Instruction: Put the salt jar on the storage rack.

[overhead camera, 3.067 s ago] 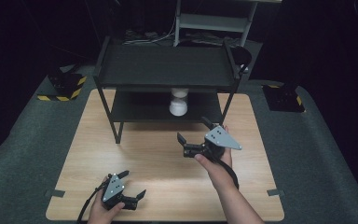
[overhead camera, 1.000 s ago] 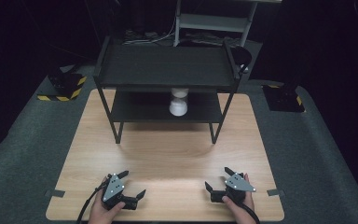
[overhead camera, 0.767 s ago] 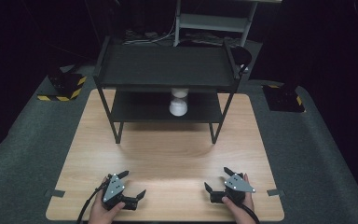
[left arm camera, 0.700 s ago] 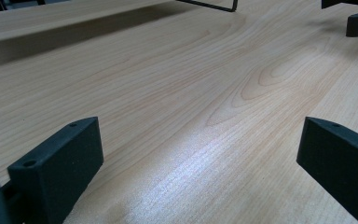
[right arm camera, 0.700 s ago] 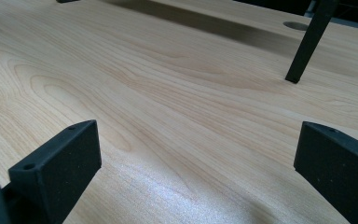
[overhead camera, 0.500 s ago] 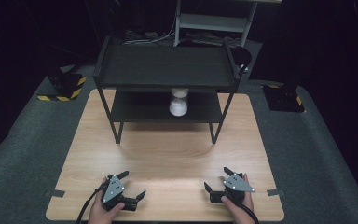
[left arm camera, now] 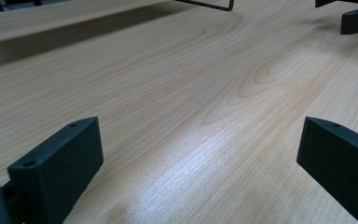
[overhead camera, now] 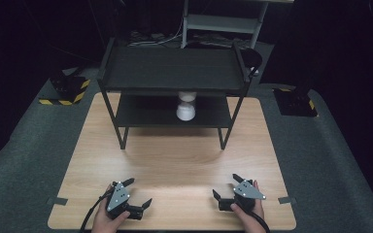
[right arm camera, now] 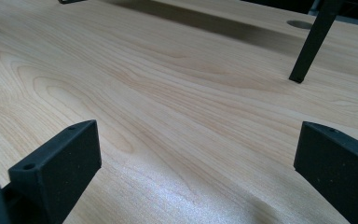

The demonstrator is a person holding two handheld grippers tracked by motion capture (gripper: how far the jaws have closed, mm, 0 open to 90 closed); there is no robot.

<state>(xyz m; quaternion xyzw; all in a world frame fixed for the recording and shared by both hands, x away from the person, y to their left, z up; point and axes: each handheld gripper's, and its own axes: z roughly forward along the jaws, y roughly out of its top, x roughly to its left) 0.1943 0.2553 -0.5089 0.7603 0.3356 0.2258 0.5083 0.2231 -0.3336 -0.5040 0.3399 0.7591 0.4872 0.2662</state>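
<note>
We find a light wooden counter point(overhead camera: 175, 170) carrying a black two-tier shelf rack point(overhead camera: 172, 73) at its far end. We take this rack as our landmark.

On the rack's lower shelf, under the top tier and a little right of centre, stands a white hourglass-shaped object point(overhead camera: 186, 106), upright. We cannot tell from the high view what it is made of.

The left tongs point(overhead camera: 136, 198) lie low at the near edge of the counter, well apart from the rack and on the near-left side of it, held in a hand point(overhead camera: 108, 219). Their jaws stand apart with nothing between them; in the left gripper view point(left arm camera: 200, 163) we see bare wood grain between the two black jaws.

The right tongs point(overhead camera: 227, 186) lie at the near edge as well, on the near-right side of the rack and well apart from it, held in the other hand point(overhead camera: 246, 213). Their jaws also stand apart and hold nothing; the right gripper view point(right arm camera: 198, 161) shows bare counter between them, with one of the rack's legs point(right arm camera: 311, 42) standing on the wood farther off.

A cable point(overhead camera: 88, 219) trails from the left tongs off the near edge. Beyond the rack, on the dark floor, we note two black-and-yellow striped blocks point(overhead camera: 68, 90), one to each side.
</note>
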